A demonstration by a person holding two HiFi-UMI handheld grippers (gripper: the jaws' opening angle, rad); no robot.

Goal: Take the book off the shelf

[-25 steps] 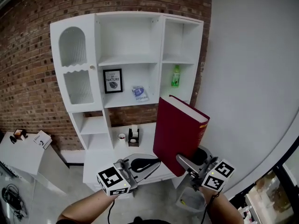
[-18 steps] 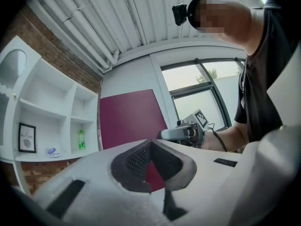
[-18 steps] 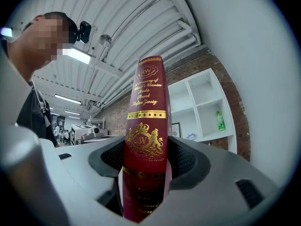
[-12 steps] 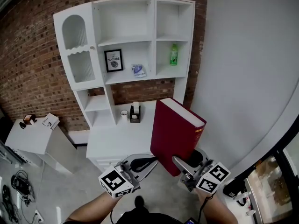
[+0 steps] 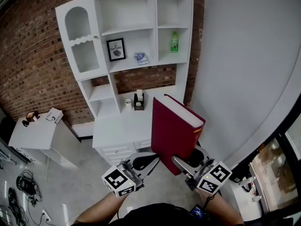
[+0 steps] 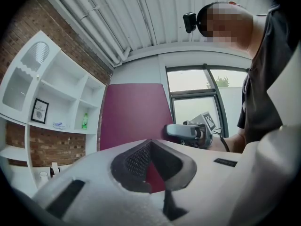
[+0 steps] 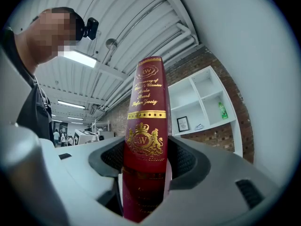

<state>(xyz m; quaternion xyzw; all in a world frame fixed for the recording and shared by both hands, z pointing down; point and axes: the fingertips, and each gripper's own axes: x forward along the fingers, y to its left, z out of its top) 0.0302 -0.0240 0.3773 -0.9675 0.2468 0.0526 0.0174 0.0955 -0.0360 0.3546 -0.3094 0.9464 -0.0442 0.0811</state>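
The white shelf unit (image 5: 106, 79) stands well apart from the red book (image 5: 171, 133); you hold the book upright, long axis pointing up, spine facing you; your right tongs (image 5: 187, 160) clamp its lower end; your left tongs (image 5: 153, 161) sit closed beside it.

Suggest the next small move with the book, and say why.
Probably lower the red book toward the bare white desktop and set it down. The right gripper grips the book's lower end across the spine; the book stands upright, already clear of the shelf unit.
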